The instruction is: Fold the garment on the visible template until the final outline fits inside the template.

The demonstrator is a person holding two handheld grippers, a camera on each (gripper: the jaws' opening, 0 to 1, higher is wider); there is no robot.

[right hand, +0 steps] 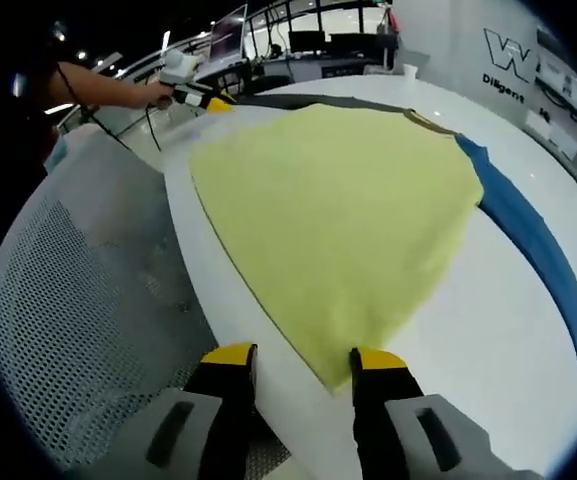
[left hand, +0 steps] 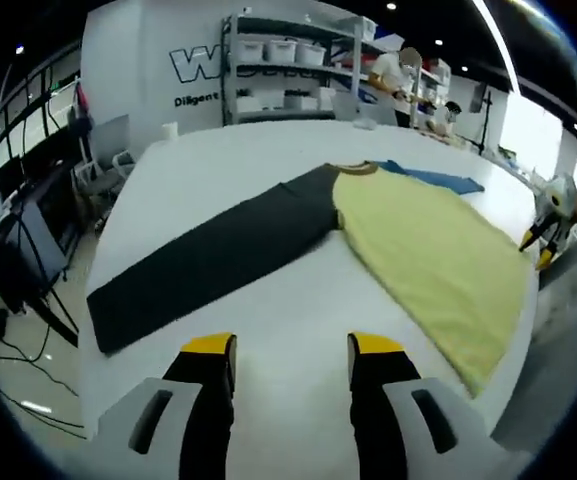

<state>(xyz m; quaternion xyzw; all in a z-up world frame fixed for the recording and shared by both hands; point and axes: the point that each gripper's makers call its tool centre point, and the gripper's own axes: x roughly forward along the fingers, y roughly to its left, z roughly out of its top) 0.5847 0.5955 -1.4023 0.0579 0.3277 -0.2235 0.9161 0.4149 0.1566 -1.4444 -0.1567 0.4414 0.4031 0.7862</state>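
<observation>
While the left gripper [left hand: 291,350] hovers with jaws apart and empty above the white table [left hand: 268,310], the shirt [left hand: 423,255] lies flat beyond it, its dark sleeve [left hand: 208,260] stretched left. From the right gripper view, the right gripper [right hand: 303,362] gapes empty beside the yellow hem, blue sleeve [right hand: 528,240] far right.

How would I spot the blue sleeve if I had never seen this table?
Find the big white table and the shirt spread flat across it. From the pale yellow body, look to the collar end: the blue sleeve runs out one side, while the opposite dark sleeve is near black.
</observation>
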